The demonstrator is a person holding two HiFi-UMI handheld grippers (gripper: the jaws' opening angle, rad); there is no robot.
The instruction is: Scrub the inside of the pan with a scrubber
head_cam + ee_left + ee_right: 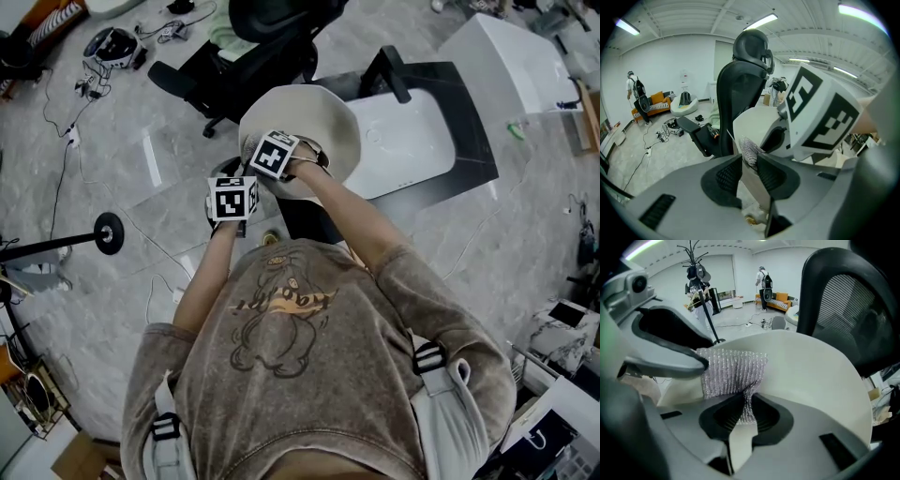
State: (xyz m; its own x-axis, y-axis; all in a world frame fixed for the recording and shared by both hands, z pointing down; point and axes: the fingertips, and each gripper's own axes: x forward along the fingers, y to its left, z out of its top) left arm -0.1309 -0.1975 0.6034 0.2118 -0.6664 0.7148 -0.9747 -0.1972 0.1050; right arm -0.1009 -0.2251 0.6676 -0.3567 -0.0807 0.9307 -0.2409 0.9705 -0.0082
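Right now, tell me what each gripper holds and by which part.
Left gripper: the pan, by its flat handle. Right gripper: the scrubber, pinched at its lower edge.

**A:** What carries everything here?
**B:** The floor [122, 169], grey marbled tile.
**A:** What's directly on it?
**B:** Head view, top: a black office chair [253, 47]. To its right there's a black-framed white tub-like unit [412, 141], can't tell what it is. A white box [511, 56] sits past that.
**A:** Left side?
**B:** A round black stand base [109, 232] with a pole running off the left edge. Cables [70, 137] trail over the tile. There's a small heap of gear [112, 47] near the upper corner.
**A:** Further out?
**B:** Left gripper view: an orange sofa [656, 101] by the far wall, a white round seat [684, 105] beside it and a person [633, 91] standing close by. Right gripper view: a coat stand [701, 287].
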